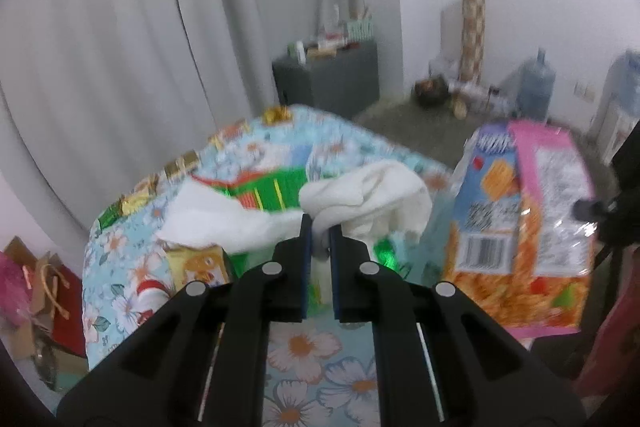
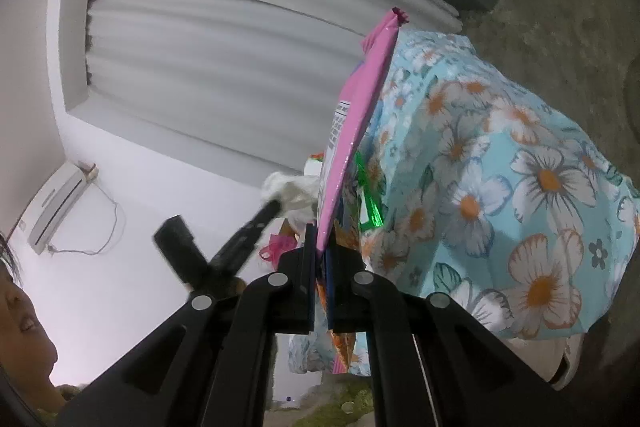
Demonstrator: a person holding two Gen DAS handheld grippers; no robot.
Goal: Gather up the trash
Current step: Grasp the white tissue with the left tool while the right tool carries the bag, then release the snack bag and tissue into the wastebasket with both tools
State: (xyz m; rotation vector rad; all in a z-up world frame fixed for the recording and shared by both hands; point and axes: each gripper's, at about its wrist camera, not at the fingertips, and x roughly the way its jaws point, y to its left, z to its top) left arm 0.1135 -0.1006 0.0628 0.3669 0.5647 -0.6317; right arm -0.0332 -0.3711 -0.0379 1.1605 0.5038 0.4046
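My left gripper (image 1: 320, 223) is shut on a crumpled white tissue (image 1: 372, 195) just above the table with the flowered blue cloth (image 1: 304, 355). A flat white tissue (image 1: 224, 223), a green wrapper (image 1: 276, 191), a yellow packet (image 1: 200, 263) and gold wrappers (image 1: 182, 163) lie on the cloth. At the right stands a pink and orange snack bag (image 1: 520, 211). My right gripper (image 2: 322, 231) is shut on that snack bag (image 2: 360, 115), seen edge-on, beside the cloth (image 2: 520, 155). The left gripper (image 2: 272, 205) shows there with the white tissue (image 2: 292, 189).
A grey cabinet (image 1: 328, 75) with small items stands by the curtain. Water jugs (image 1: 536, 87) and clutter line the far wall. Paper gift bags (image 1: 44, 291) sit on the floor at the left. Part of a person (image 2: 24, 327) is at the right wrist view's lower left edge.
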